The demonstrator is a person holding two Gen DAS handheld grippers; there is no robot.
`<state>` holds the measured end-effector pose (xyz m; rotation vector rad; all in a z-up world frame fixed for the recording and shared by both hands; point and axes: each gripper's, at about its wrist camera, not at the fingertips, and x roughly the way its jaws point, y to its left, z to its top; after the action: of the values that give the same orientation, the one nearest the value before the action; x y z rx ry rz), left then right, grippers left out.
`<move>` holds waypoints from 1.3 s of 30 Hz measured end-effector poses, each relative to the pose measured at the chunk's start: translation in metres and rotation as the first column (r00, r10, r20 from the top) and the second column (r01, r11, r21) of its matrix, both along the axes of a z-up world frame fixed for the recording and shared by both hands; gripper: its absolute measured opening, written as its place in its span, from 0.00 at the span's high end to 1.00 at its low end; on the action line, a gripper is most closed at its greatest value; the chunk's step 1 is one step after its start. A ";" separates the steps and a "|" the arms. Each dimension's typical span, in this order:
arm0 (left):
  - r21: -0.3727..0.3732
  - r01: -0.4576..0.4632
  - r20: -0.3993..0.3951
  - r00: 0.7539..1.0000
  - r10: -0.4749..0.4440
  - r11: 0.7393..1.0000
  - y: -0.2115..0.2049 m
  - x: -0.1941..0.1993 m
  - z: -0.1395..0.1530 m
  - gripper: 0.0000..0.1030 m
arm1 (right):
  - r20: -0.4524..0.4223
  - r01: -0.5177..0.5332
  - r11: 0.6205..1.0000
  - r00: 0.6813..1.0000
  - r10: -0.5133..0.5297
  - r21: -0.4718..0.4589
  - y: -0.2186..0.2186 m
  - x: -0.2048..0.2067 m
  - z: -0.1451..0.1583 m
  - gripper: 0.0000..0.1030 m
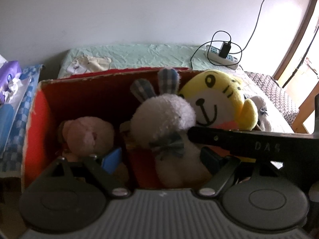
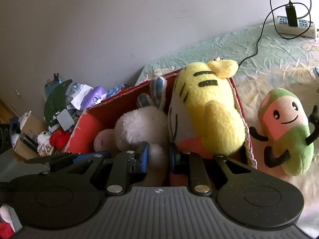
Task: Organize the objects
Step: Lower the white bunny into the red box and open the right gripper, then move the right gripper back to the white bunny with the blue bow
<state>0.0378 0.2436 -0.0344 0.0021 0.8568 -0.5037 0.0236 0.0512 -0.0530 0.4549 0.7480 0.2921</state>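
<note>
A red cardboard box [image 1: 37, 123] [image 2: 85, 137] on the bed holds three plush toys. A pink bear [image 1: 87, 135] lies at its left, a white rabbit [image 1: 163, 115] [image 2: 139, 127] with blue checked ears sits in the middle, and a yellow tiger [image 1: 217, 99] [image 2: 211, 109] leans at its right. My left gripper [image 1: 160, 159] reaches into the box, open, its pads on either side of the rabbit's body without pressing it. My right gripper [image 2: 158, 159] is shut on a white limb of the rabbit. Its black finger crosses the left wrist view.
A green and pink plush [image 2: 285, 131] with black arms stands on the bed to the right of the box. A power strip [image 1: 221, 55] [image 2: 295, 25] with a charger and cable lies at the far edge. A clutter pile [image 2: 65, 109] sits left of the bed.
</note>
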 end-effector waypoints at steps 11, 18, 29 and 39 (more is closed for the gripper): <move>0.057 0.016 -0.017 1.000 -0.015 0.998 -0.017 0.002 -0.004 0.14 | 0.005 -0.020 1.000 1.000 0.020 0.003 -0.002 -0.003 0.001 0.77; 0.092 0.022 -0.027 0.999 -0.020 0.995 -0.028 0.002 -0.003 0.14 | 0.010 -0.022 1.000 1.000 0.022 0.009 -0.002 -0.004 0.001 0.77; 0.133 0.015 -0.014 1.000 -0.013 0.991 -0.039 -0.004 0.001 0.14 | 0.024 -0.027 0.999 0.999 0.026 0.027 -0.004 -0.008 0.003 0.70; 0.158 -0.010 0.019 1.000 0.008 0.987 -0.046 -0.016 0.011 0.13 | 0.059 -0.035 0.997 0.998 0.032 0.063 -0.009 -0.022 0.009 0.64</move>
<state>0.0217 0.1976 -0.0232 0.1478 0.8767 -0.4256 0.0018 0.0421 -0.0437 0.4924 0.6919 0.3597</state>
